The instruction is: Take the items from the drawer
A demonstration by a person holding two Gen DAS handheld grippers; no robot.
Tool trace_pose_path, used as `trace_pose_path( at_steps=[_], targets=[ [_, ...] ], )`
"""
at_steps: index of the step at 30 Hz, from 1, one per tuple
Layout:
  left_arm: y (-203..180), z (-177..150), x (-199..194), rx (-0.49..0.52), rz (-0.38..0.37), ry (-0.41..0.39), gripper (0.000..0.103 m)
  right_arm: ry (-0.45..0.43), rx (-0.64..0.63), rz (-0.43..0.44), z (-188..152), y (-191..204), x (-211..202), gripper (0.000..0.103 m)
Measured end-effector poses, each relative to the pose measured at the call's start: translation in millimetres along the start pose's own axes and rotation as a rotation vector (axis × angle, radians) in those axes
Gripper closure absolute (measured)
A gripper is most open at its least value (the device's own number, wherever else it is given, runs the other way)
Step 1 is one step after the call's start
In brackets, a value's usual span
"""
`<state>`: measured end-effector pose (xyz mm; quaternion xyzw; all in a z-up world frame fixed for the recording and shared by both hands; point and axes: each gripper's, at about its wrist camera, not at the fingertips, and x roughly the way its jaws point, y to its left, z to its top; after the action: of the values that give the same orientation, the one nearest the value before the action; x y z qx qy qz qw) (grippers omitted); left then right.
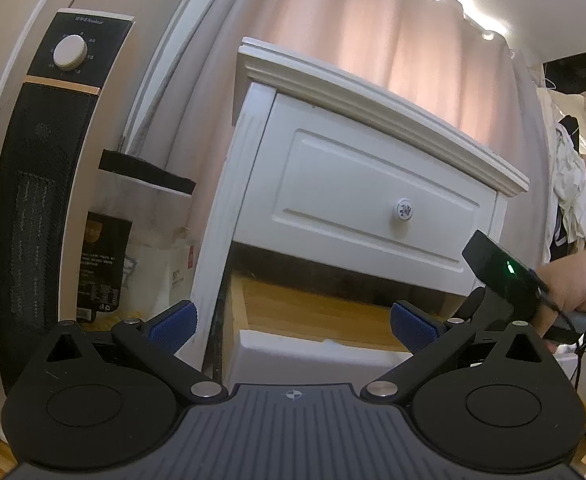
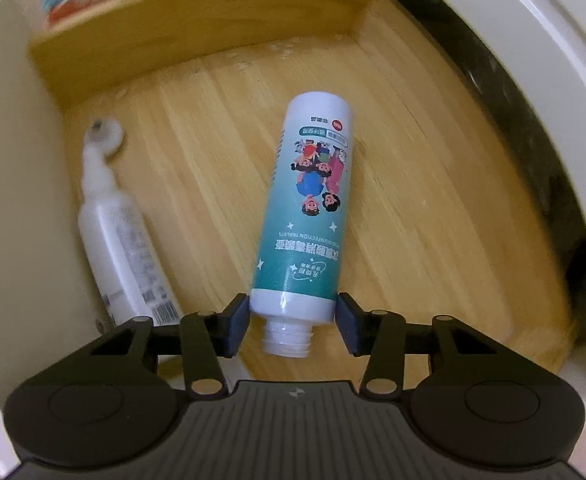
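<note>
Reaching into the drawer (image 2: 253, 32), we bracket the teal bottle (image 2: 311, 208) between our right gripper (image 2: 293, 326) pads — not visibly clamped — while our left gripper (image 1: 293, 322) hangs spread, empty

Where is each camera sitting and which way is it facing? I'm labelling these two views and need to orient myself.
Left wrist: sits on the left gripper, outside the white wooden nightstand, facing its front; open blue-padded fingers show, plus a hand holding the right gripper.
Right wrist: sits on the right gripper, looking down into the pulled-out wooden drawer at a teal-and-white lying bottle between its fingers and a white tube.
Shared: the open drawer.
</note>
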<state>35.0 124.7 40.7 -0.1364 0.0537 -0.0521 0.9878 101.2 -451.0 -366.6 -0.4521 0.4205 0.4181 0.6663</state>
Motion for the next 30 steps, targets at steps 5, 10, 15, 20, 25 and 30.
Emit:
trace_pose_path(
  at_steps=[5, 10, 15, 20, 25, 30],
  targets=[
    [0.7, -0.3, 0.8, -0.005, -0.011, 0.002, 0.0, -0.015, 0.03, 0.0, -1.9, -6.7, -11.0, 0.057],
    [1.4, -0.6, 1.9, -0.011, -0.02, 0.006, 0.0, -0.068, 0.063, -0.03, -3.3, -16.0, -42.5, 0.057],
    [1.1, -0.9, 1.5, -0.019, -0.026, 0.005, 0.0, -0.102, 0.06, -0.059, 3.2, -17.5, -69.9, 0.057],
    [-0.4, -1.8, -1.5, -0.018, -0.027, 0.001, 0.0, -0.124, 0.046, -0.047, 13.7, -22.0, -84.2, 0.057],
    [1.9, -1.2, -3.4, -0.019, -0.012, -0.003, 0.0, -0.142, 0.038, -0.031, 26.2, -26.7, -93.5, 0.057],
    [5.3, -0.7, -3.8, -0.021, 0.005, -0.006, 0.0, -0.131, 0.02, -0.015, 45.2, -28.8, -93.9, 0.057]
  ],
)
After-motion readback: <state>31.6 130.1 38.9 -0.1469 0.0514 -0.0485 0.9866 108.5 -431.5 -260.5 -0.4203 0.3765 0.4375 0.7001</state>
